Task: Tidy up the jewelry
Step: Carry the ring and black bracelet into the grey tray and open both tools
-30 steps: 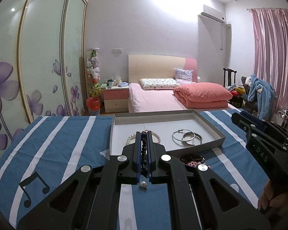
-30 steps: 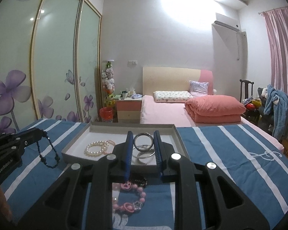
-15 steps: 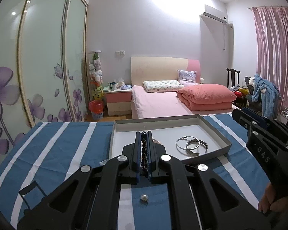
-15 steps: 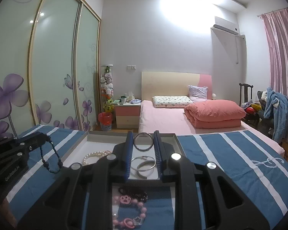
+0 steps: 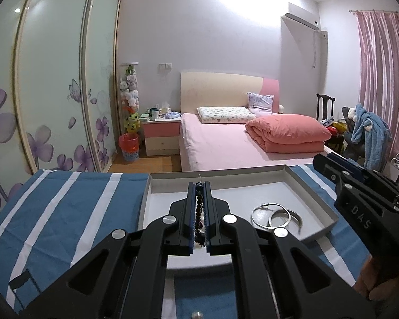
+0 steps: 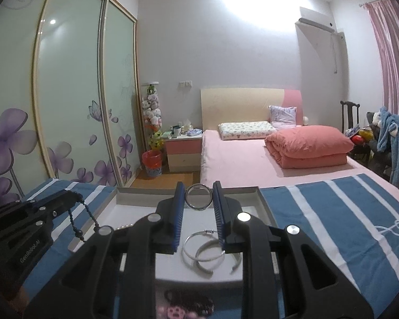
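Observation:
My left gripper (image 5: pixel 199 186) is shut on a dark bead bracelet (image 5: pixel 199 207), which hangs over the left part of the grey tray (image 5: pixel 316 186). In the right wrist view the same bracelet (image 6: pixel 79 219) dangles from the left gripper (image 6: pixel 67 196) at the tray's left edge. Over the tray's (image 6: pixel 263 202) near half, my right gripper (image 6: pixel 198 187) is shut on a silver ring bangle (image 6: pixel 198 200). Two silver bangles (image 6: pixel 204 250) lie in the tray below it, also seen as bangles (image 5: pixel 275 215) in the left view. A person's hand holds the right gripper (image 5: pixel 329 163).
The tray sits on a blue cloth with white stripes (image 5: pixel 61 212). A pink bead bracelet (image 6: pixel 177 311) and a dark bracelet (image 6: pixel 191 299) lie on the cloth before the tray. A small pearl bead (image 5: pixel 196 314) lies near the left gripper. Pearls (image 6: pixel 123 227) peek out in the tray. A pink bed (image 6: pixel 252 159) stands beyond.
Both grippers have moved forward over the tray, each still holding its piece. The pearl bracelet is now hidden behind the left gripper in the left view.

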Tool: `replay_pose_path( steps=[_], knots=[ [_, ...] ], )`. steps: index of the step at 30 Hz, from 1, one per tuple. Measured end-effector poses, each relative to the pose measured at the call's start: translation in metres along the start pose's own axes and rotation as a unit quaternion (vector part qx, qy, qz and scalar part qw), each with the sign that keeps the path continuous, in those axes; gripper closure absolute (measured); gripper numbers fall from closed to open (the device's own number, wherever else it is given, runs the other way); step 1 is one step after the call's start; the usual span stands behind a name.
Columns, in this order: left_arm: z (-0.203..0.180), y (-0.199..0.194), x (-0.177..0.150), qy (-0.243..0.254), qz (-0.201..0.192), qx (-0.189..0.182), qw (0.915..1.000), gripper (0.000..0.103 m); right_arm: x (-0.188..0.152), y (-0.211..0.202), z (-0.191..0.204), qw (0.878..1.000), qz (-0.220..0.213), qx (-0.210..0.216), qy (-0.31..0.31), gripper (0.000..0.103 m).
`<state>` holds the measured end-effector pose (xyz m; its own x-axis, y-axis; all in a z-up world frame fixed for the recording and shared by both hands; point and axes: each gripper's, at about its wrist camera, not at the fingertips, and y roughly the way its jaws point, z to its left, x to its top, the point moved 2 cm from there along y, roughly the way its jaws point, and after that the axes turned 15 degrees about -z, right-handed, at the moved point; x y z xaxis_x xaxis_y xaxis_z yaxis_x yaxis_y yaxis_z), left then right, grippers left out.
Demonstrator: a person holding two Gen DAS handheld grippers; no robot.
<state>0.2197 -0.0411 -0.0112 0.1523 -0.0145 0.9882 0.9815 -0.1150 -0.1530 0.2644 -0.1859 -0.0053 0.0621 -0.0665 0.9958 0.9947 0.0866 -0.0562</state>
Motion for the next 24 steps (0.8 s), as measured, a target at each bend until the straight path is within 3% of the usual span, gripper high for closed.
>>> replay_pose_path(
  steps=[16,24],
  knots=[
    [-0.004,0.054,-0.017,-0.02,0.051,-0.017,0.9983,0.097,-0.039,0.075,-0.014,0.993,0.109,0.013,0.053,0.08],
    [0.015,0.057,-0.013,-0.044,0.06,-0.009,0.9972,0.096,-0.039,0.077,-0.02,0.992,0.116,0.011,0.058,0.071]
  ],
)
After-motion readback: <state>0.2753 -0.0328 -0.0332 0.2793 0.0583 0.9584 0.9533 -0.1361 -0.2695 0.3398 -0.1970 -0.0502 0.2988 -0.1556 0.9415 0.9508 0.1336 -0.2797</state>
